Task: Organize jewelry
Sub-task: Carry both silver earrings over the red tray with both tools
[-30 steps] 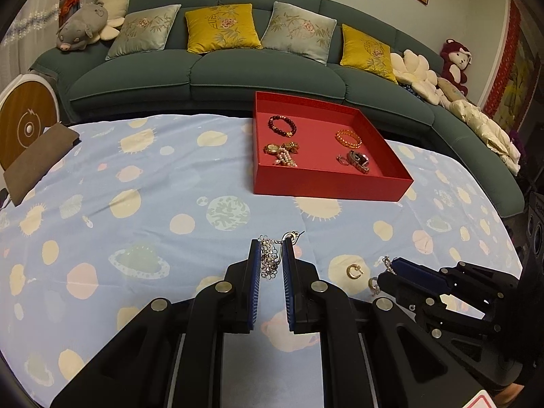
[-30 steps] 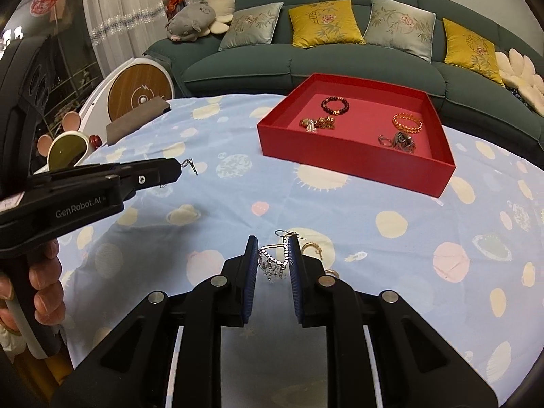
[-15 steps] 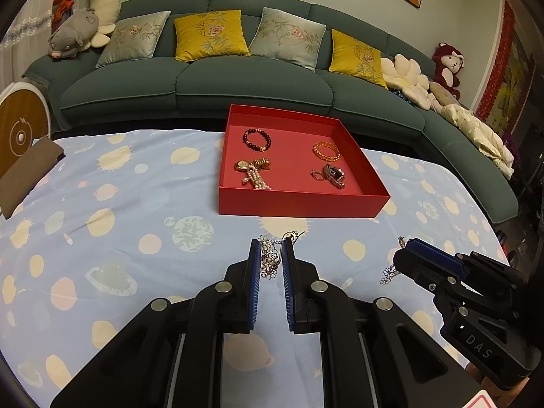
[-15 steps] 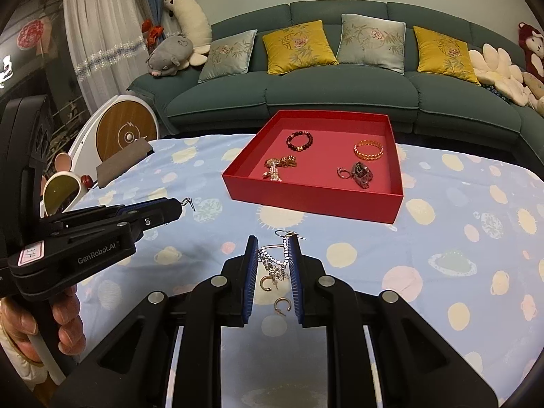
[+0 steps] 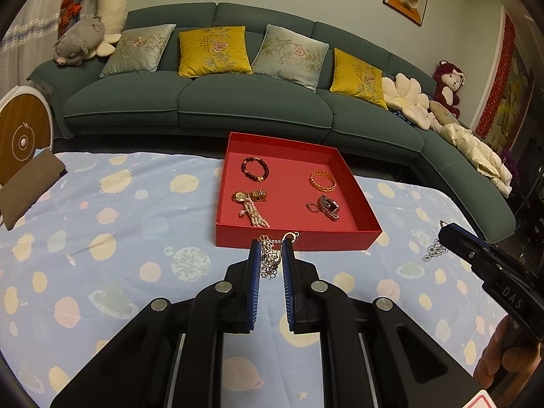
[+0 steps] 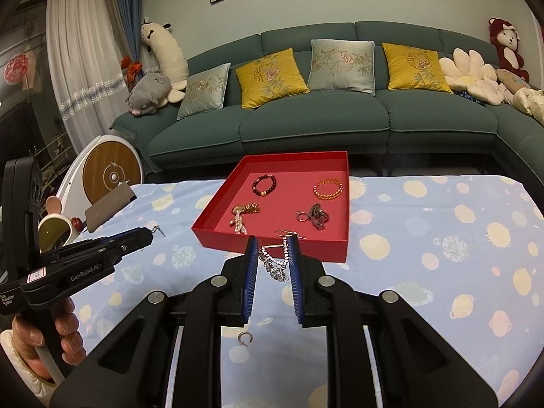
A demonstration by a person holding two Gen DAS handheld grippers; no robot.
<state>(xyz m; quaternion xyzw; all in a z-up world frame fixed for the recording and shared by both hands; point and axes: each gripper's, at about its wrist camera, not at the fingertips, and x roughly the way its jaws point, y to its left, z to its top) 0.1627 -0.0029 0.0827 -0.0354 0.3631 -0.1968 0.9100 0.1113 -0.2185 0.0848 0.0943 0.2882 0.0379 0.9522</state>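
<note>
left gripper (image 5: 271,251) clamped on a silver chain earring (image 5: 269,262); right gripper (image 6: 273,251) clamped on a rhinestone drop earring (image 6: 276,262). both hang above the spotted cloth (image 5: 112,224), just before the red tray (image 5: 360,192) holding bracelets, watch and clip. a hoop earring (image 6: 245,338) lies on the cloth.

Red tray (image 5: 295,238), pinker floor. Inside: dark red bead bracelet (image 5: 255,169), orange-gold bangle (image 5: 322,181), gold watch (image 5: 250,196) with pink-white pearls. Tablecloth (image 5: 102,238) pale blue, printed with cream, peach and grey-green planets. Sofa (image 5: 238,102) at frame top teal; cushions alternate mustard and grey-green, floral embroidery. Gripper pads (image 5: 254,278) blue, bodies black.
</note>
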